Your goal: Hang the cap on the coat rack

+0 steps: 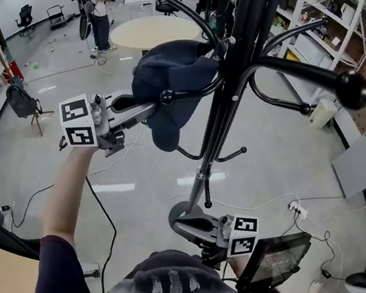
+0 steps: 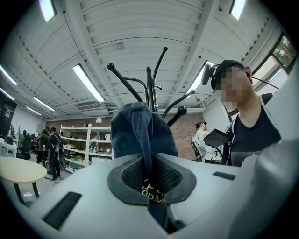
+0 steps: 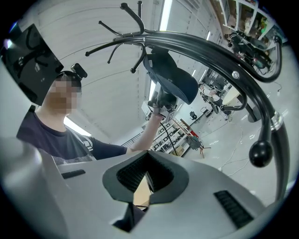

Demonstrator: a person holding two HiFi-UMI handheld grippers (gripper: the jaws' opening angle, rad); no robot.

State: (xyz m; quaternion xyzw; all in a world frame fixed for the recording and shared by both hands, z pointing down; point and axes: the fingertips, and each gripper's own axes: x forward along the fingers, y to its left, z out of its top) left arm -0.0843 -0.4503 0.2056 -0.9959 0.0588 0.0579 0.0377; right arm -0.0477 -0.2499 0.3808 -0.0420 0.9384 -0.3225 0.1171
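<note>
One dark navy fabric cap (image 1: 173, 81), one black metal coat rack (image 1: 242, 62). Left hand-held gripper (image 1: 149, 109) is clamped on a fold of the cap, which drapes against a ball-tipped hook. Right hand-held gripper (image 1: 182, 227), the second of two, is closed and empty, low by the rack's base. Likely the hanging step; next, seat the cap over the hook, then let go.

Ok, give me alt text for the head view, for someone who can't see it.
Seen from above, the left gripper holds a dark blue cap clamped in its jaws against a hook arm of the black coat rack. The right gripper sits low near the foot of the rack, holding nothing. Below is a pale floor.
</note>
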